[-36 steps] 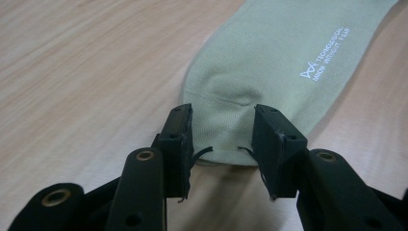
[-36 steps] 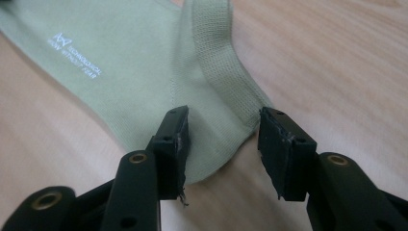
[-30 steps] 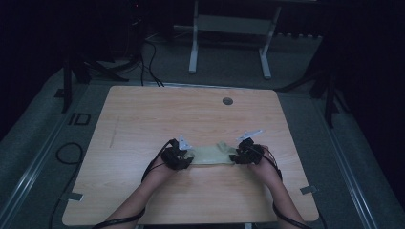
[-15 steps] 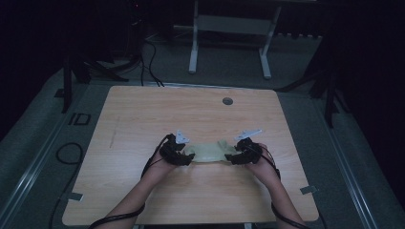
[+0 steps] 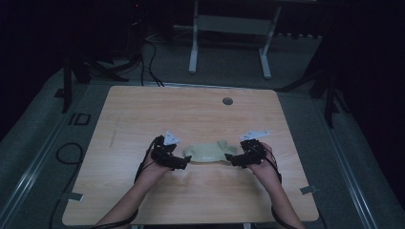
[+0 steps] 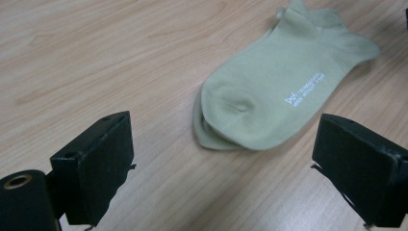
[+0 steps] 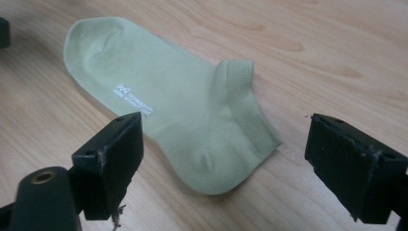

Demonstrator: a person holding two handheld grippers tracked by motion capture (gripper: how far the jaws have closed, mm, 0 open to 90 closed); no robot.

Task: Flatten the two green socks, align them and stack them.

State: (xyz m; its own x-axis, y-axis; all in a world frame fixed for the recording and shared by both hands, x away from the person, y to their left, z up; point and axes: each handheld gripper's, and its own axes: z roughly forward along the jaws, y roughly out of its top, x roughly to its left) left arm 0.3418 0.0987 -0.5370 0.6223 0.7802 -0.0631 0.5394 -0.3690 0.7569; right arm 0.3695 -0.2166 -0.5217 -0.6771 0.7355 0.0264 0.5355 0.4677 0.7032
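Observation:
A pale green ankle sock (image 5: 207, 151) lies flat on the wooden table (image 5: 200, 114), toe toward my left gripper and cuff toward my right. At the toe (image 6: 226, 103) a second layer shows beneath it. My left gripper (image 5: 184, 163) sits just off the toe. Its jaws have just been opening and now stand wide with nothing between the pads (image 6: 226, 159). My right gripper (image 5: 231, 160) sits at the heel and cuff end (image 7: 226, 144). Its jaws have also just been opening (image 7: 231, 154), and the pads are clear of the cloth.
A round grommet hole (image 5: 227, 101) sits near the table's far edge. Bare wood surrounds the sock on every side. Beyond the table stands a white frame with two legs (image 5: 193, 47), and cables (image 5: 148, 57) trail over the dark floor at the left.
Both grippers have opened and let go of the sock's ends. My left gripper has drawn back to the left, off the toe. The sock lies flat where it was.

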